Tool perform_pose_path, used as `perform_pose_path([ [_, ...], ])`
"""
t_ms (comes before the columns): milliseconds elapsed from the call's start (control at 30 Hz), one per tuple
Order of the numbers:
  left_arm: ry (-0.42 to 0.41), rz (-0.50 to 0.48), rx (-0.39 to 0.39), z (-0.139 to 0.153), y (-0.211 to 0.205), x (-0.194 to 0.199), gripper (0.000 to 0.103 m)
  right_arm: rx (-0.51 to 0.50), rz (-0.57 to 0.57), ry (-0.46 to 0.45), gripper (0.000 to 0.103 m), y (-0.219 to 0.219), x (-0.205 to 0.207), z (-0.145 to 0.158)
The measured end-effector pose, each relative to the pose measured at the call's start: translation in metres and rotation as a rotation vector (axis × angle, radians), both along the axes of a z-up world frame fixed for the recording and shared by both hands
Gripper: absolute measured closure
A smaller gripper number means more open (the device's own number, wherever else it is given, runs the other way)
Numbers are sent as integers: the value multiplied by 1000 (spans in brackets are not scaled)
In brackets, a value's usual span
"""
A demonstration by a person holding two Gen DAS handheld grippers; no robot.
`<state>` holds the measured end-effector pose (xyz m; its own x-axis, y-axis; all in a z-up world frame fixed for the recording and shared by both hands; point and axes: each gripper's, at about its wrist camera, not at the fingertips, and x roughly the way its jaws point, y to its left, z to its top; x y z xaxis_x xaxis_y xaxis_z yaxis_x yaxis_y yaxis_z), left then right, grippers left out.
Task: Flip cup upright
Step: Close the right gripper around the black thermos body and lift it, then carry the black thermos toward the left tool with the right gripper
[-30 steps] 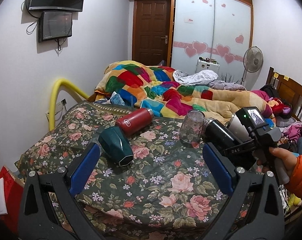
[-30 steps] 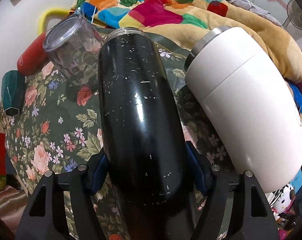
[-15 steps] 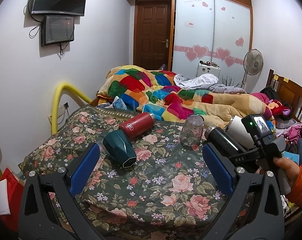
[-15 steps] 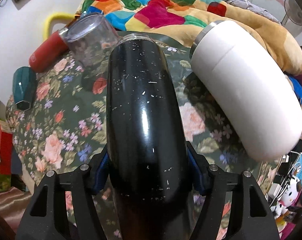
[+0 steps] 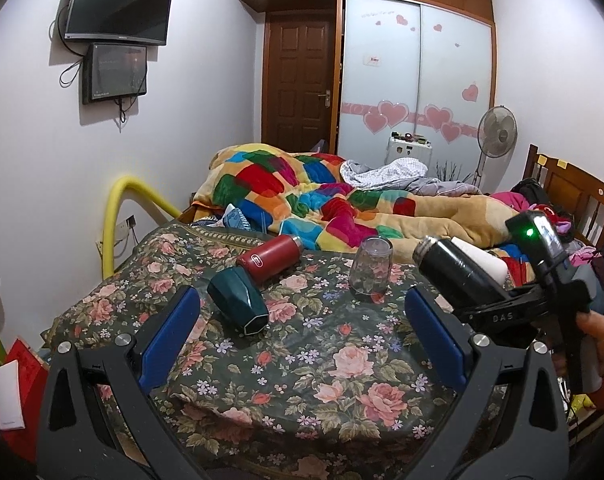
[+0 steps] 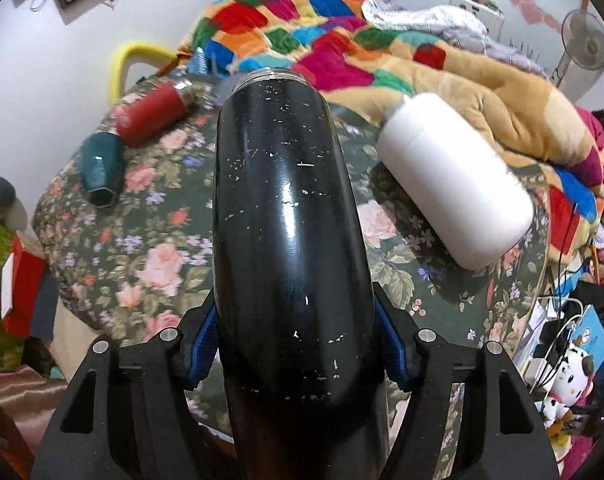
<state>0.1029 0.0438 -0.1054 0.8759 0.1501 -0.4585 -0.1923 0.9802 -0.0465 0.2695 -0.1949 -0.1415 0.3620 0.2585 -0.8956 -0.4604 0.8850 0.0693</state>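
Right wrist view, jaws still pinching black cup (image 6: 290, 208), lifted higher, left gripper (image 5: 302, 328) spread.

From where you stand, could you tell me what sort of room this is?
A bedroom, most likely: a bed under a patchwork quilt, a sliding-door wardrobe, and a TV on the wall.

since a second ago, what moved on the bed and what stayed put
The right gripper has lifted the black bottle up and away from the floral blanket, jaws still clamped on it. The left gripper has pulled back, still open. The white bottle, clear cup, red bottle and green cup stayed put.
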Motion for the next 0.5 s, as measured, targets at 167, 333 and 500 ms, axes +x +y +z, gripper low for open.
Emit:
perform_pose_path([
  [167, -15, 3, -3, 5, 2, -10, 0, 10, 48, -61, 39, 14, -20, 22],
  [333, -23, 14, -8, 7, 6, -18, 0, 23, 120, -86, 39, 38, -33, 31],
  [500, -21, 37, -19, 6, 15, -22, 0, 33, 186, -72, 39, 63, -38, 23],
])
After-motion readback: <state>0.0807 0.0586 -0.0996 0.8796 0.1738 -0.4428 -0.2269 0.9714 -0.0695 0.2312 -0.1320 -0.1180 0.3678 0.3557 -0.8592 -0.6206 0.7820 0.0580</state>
